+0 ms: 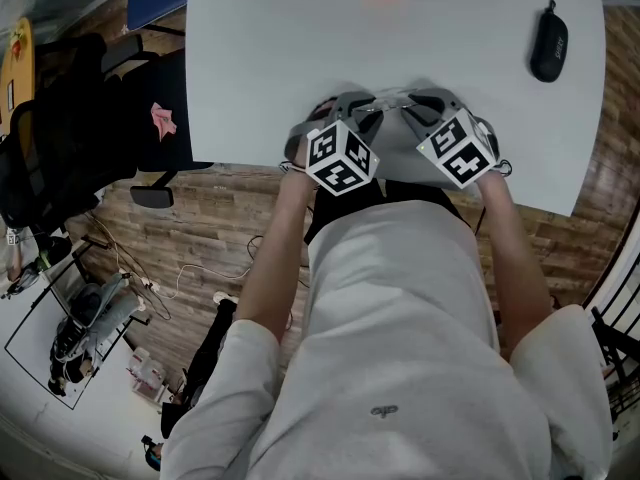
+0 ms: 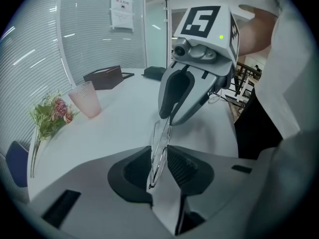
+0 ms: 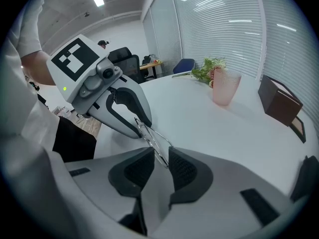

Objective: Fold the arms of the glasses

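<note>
Left claw (image 2: 158,156) and right claw (image 3: 160,156) both pinch the glasses (image 2: 160,146) over the surface (image 1: 300,68); steady one, swing the other inward slowly, no twisting.

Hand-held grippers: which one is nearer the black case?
The right hand-held gripper; the black case lies beyond it near the right edge of the table, with the left hand-held gripper farther off.
</note>
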`<state>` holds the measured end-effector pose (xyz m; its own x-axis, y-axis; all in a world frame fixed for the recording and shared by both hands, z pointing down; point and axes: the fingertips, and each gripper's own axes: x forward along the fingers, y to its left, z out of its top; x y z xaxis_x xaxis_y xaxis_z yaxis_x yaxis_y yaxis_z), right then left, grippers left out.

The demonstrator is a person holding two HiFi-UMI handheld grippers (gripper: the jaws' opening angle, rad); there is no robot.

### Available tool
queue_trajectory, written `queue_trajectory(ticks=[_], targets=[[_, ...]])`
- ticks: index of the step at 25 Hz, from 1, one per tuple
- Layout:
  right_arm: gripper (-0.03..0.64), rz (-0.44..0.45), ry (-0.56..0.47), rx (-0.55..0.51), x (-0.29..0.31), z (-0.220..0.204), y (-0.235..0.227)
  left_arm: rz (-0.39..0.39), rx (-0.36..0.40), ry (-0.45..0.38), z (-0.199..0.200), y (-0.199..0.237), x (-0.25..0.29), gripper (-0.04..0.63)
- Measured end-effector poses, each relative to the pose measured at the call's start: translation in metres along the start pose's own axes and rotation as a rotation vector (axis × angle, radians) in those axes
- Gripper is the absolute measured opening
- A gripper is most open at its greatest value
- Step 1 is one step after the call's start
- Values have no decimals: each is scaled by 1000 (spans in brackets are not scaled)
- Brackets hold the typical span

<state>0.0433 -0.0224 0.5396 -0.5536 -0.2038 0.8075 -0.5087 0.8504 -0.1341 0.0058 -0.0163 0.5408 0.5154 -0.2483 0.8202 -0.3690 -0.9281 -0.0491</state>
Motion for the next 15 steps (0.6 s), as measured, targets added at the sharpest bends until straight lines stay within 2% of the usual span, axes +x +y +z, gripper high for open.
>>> queue_trajectory(ticks=[15], targets=[[94,3,6,-3,1,-3,3,-10,38,5,-2,-7,-1,83]])
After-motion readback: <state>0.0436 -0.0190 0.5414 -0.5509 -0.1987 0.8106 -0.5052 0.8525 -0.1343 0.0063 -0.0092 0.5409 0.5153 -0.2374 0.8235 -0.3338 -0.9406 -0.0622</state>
